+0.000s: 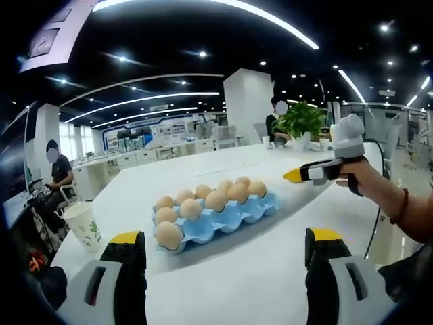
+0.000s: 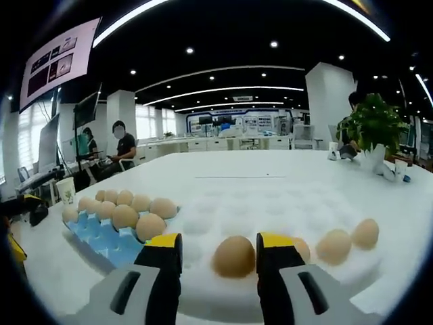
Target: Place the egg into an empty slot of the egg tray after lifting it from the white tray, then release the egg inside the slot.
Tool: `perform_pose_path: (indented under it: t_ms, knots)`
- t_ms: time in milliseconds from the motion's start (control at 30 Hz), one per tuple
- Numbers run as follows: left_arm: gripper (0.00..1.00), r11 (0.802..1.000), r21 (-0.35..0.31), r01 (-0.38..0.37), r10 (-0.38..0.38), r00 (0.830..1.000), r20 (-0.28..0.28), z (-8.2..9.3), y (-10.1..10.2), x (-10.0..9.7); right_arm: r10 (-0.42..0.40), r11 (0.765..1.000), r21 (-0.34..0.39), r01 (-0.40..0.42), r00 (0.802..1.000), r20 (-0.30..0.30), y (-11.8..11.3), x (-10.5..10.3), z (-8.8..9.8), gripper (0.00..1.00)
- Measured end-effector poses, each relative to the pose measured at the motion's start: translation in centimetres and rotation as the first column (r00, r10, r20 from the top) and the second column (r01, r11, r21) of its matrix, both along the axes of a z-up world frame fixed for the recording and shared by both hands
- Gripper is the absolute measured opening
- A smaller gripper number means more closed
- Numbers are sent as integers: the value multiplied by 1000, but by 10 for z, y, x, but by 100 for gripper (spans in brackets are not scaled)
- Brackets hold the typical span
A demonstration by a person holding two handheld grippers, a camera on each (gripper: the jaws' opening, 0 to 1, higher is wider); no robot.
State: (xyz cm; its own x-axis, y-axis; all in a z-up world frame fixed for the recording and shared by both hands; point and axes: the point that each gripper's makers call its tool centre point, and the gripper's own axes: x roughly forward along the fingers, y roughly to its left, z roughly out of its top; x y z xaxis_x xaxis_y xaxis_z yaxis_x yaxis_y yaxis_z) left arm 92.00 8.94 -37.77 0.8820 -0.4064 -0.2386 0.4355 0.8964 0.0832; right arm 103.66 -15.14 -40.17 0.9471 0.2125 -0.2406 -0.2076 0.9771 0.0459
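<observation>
Both views look low across the white table [image 1: 270,271], sharing the blue egg tray [image 1: 223,218], nearer in the right gripper view.

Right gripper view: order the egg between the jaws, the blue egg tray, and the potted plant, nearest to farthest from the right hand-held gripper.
1. Egg, between the right hand-held gripper jaws, on the white tray.
2. Blue egg tray, to the left, partly filled.
3. Potted plant, far right, at the table's back edge.

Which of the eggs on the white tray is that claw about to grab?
The egg sitting between the right claw tips, on the white tray. The other loose eggs lie off to its side.
</observation>
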Motion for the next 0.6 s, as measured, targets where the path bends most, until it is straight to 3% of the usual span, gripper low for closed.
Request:
perform_pose_path:
  t_ms: [267,433,600]
  knots:
    - [99,1000,-12,0,0,1000,9,2,-1,0,-29,1000,-10,29,999,-21,-3,3,-5,34]
    - [98,1000,-26,-10,11,1000,23,9,4,1,-88,995,-61,84,994,-58,-10,3,-14,29]
    - [98,1000,-17,-16,17,1000,21,9,8,0,-96,994,-51,93,994,-44,-10,2,-14,28]
